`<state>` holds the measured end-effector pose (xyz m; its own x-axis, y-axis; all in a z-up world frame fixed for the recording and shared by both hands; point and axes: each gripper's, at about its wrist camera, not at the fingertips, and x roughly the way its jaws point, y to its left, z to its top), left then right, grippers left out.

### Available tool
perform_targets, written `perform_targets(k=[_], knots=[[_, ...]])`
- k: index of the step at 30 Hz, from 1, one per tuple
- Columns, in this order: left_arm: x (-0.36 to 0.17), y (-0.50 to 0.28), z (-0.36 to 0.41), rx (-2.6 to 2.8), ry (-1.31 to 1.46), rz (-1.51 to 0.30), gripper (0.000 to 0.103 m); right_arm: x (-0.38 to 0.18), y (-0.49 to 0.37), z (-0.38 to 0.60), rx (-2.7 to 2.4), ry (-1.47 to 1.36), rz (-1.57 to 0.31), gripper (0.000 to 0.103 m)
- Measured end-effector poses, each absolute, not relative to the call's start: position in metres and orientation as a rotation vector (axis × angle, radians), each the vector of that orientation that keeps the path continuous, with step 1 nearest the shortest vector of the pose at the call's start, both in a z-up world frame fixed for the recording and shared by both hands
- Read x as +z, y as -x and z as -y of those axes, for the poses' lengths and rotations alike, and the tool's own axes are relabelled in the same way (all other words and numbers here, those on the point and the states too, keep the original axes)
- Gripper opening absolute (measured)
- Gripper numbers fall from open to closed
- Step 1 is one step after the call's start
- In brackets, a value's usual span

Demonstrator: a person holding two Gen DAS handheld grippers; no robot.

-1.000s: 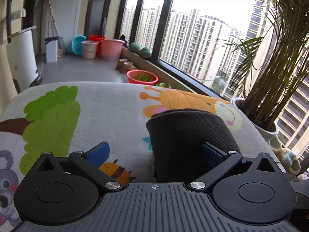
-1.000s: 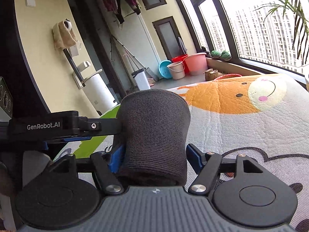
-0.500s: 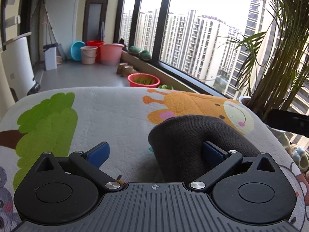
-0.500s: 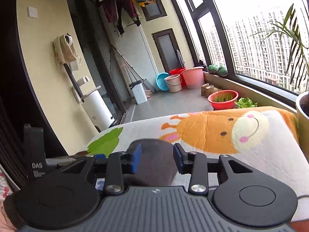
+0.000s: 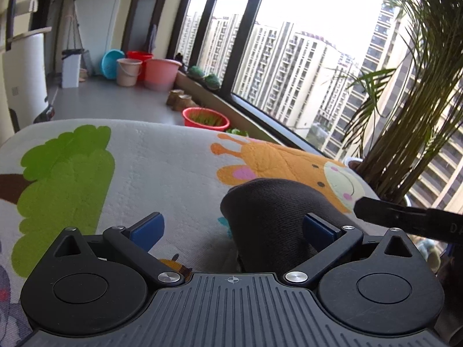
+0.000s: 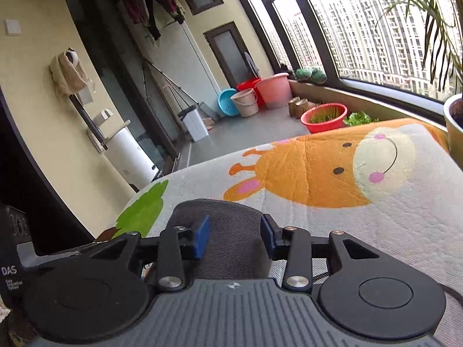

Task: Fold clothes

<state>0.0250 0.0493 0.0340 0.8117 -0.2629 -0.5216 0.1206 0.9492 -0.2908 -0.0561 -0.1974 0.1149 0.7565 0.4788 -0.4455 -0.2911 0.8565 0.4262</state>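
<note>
A dark grey knitted garment point(image 5: 269, 217), folded into a thick bundle, lies on the cartoon-print blanket point(image 5: 162, 173). My left gripper point(image 5: 231, 227) is open, its right finger against the bundle's right side and its left finger on bare blanket. In the right wrist view the same bundle point(image 6: 228, 231) sits between the fingers of my right gripper point(image 6: 234, 238), which is open with gaps on both sides. The right gripper's black body point(image 5: 405, 219) shows at the left view's right edge.
A potted palm point(image 5: 405, 121) stands at the blanket's far right corner, its pot point(image 6: 454, 127) close by. Beyond the blanket are a red basin of greens point(image 6: 324, 117), buckets point(image 5: 144, 69) and a white bin point(image 6: 194, 123) on the balcony floor.
My right gripper has let go of the bundle, risen and narrowed its opening. The bundle has dropped onto the blanket and flattened. The left gripper stays open and has barely moved.
</note>
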Motion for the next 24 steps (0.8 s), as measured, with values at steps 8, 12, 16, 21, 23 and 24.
perform_targets(k=[8,12,16,21,23,24], knots=[[0.021,-0.037,-0.041,-0.125,0.223,-0.636,0.103,0.09,0.099,0.178,0.479,-0.225,-0.578,0.042],[0.038,-0.026,-0.046,-0.145,0.279,-0.556,0.103,0.096,0.094,0.175,0.49,-0.209,-0.603,0.044],[0.052,-0.032,-0.024,-0.177,0.199,-0.513,0.103,0.095,0.096,0.176,0.498,-0.203,-0.595,0.044],[0.017,-0.068,-0.013,-0.179,0.225,-0.627,0.103,0.094,0.101,0.178,0.487,-0.2,-0.575,0.045],[0.006,-0.068,-0.022,-0.2,0.32,-0.639,0.103,0.096,0.102,0.178,0.477,-0.19,-0.57,0.046],[0.006,-0.067,-0.023,-0.197,0.317,-0.634,0.103,0.098,0.102,0.179,0.477,-0.187,-0.57,0.046]])
